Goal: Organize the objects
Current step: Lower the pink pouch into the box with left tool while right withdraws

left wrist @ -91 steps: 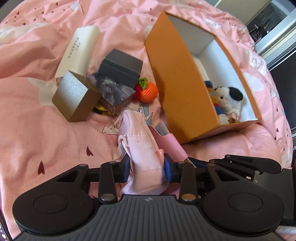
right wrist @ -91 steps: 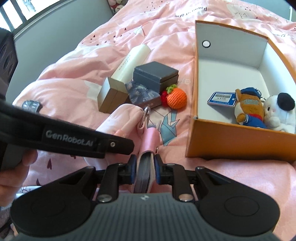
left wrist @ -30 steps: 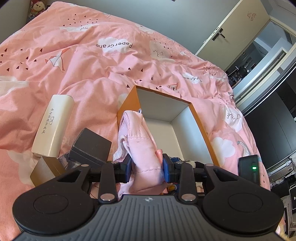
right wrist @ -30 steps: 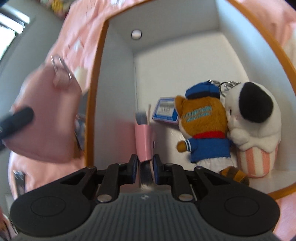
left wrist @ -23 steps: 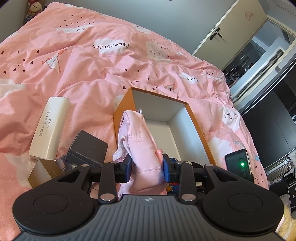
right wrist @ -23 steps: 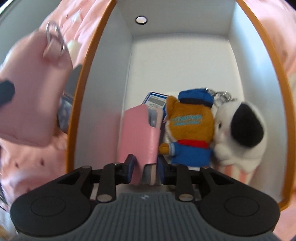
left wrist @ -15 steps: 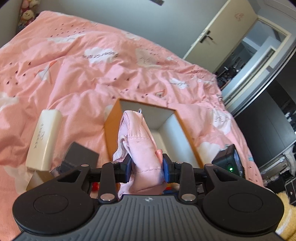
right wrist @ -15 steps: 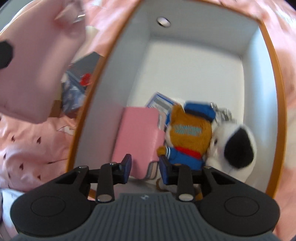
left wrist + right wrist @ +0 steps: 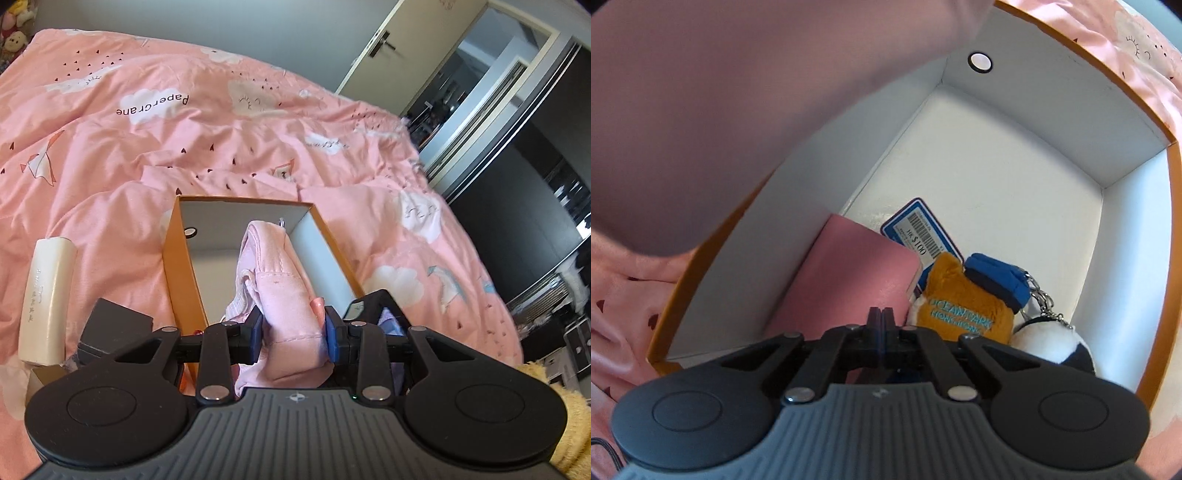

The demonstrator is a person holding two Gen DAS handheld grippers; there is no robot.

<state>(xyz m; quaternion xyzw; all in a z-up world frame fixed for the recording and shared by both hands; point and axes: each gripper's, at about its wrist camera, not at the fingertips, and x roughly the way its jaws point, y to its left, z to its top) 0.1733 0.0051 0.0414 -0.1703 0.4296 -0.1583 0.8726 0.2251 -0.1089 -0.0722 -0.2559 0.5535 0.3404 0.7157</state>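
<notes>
Left tongs (image 9: 293, 334) clamp a pale pink pouch (image 9: 284, 295) between their blue pads, the pouch rising ahead of them over the open orange box (image 9: 181, 266). Right tongs (image 9: 882, 319) have just closed, fingers pressed together with nothing between them, pointing down into the same box (image 9: 997, 122). Directly ahead of the right tongs a pink wallet (image 9: 846, 273) leans against the box's white left wall; just right of it sits a brown plush (image 9: 964, 306) with a blue cap, and a white plush (image 9: 1049, 341) touches that one further right. A blue-edged price tag (image 9: 921, 230) lies on the box floor beyond the wallet. The blurred pink pouch (image 9: 738, 110) fills the upper left of the right wrist view. Left of the left tongs, on the pink bed (image 9: 221, 122), rest a dark box (image 9: 114, 326) and, further left, a cream case (image 9: 48, 295). A door (image 9: 402, 44) stands far ahead to the right.
</notes>
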